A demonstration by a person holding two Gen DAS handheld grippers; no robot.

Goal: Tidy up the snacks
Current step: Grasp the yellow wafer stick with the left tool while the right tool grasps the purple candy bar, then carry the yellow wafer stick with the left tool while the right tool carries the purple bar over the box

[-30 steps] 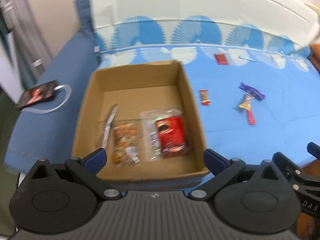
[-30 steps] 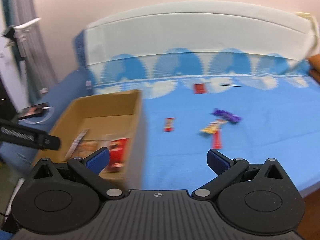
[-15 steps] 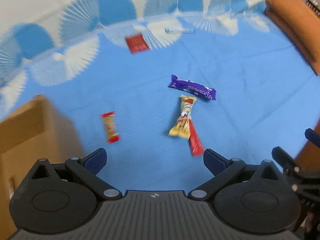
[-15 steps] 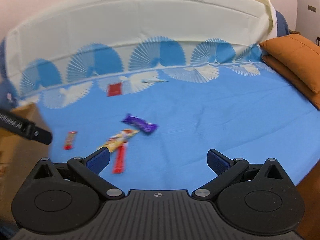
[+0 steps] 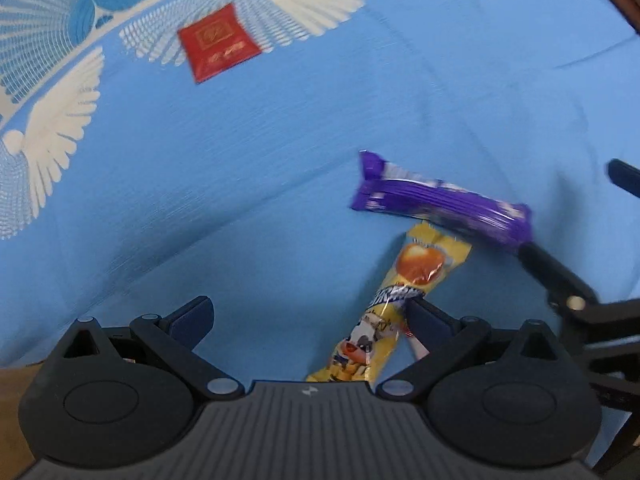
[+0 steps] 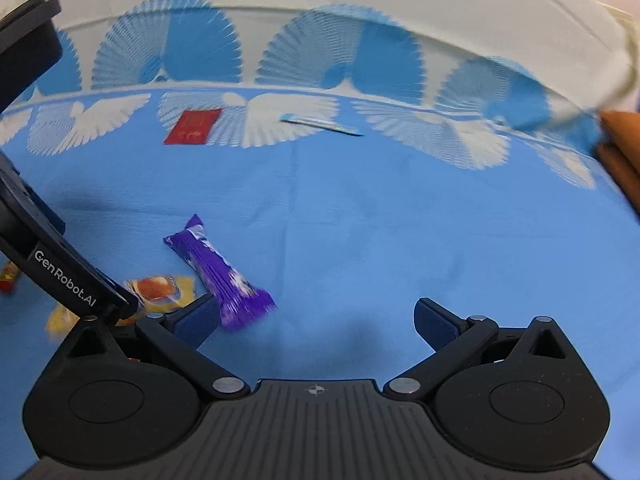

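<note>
With both the left gripper (image 5: 308,316) and right gripper (image 6: 316,320) spread wide and empty, centre the right one over the purple bar (image 6: 220,274) at its ten o'clock, clear of the yellow packet (image 5: 394,292).

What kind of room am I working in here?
Most likely a bedroom: the snacks lie on a bed's blue sheet printed with white doves and fans, an orange pillow sits at the right edge, and a pale padded headboard seems to run behind.

Both tools off the box, now low over the purple bar (image 5: 442,202) and yellow packet (image 5: 394,304).
</note>
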